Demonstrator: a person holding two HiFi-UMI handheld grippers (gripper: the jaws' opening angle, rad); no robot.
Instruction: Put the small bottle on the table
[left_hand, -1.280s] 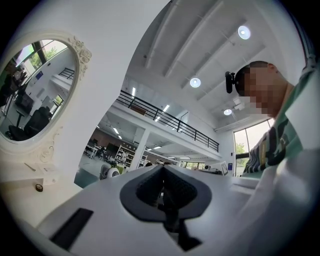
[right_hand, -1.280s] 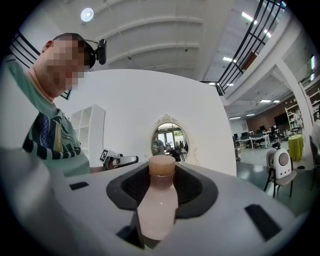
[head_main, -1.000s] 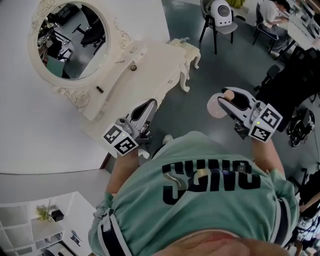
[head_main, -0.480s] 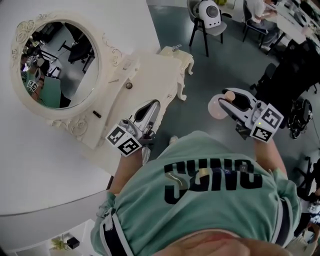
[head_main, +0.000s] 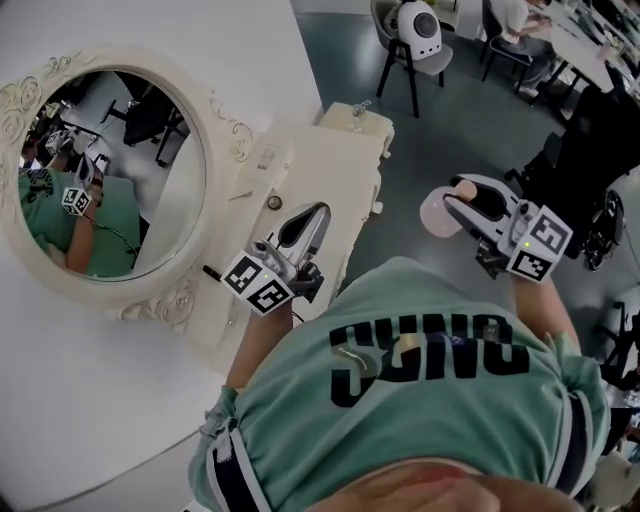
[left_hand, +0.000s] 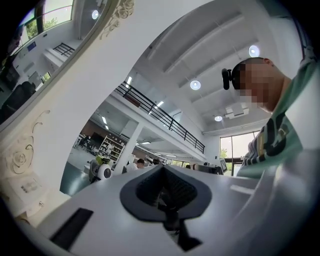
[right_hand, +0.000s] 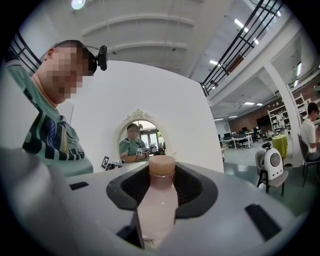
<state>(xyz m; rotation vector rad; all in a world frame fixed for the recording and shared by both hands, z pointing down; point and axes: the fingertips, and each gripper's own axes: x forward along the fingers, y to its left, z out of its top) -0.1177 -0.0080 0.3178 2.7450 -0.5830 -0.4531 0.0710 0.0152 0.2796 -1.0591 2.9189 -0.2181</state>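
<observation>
The small bottle (head_main: 436, 214) is pale pink with a tan cap. My right gripper (head_main: 452, 203) is shut on it and holds it in the air over the floor, to the right of the cream dressing table (head_main: 340, 150). In the right gripper view the bottle (right_hand: 157, 202) stands upright between the pads, its cap (right_hand: 162, 165) above them. My left gripper (head_main: 312, 218) hangs over the table's near end. In the left gripper view that gripper (left_hand: 165, 192) has its jaws together with nothing between them.
An oval mirror (head_main: 110, 185) in an ornate cream frame stands on the table against a white wall. A small dark knob (head_main: 273, 202) and a thin stick lie on the tabletop. A chair (head_main: 412, 35) with a white round thing stands beyond, and dark chairs are at the right.
The view has swung towards the mirror, which now looks bigger and nearer. My left gripper has moved a little further over the tabletop. The right gripper still holds the bottle at the same height.
</observation>
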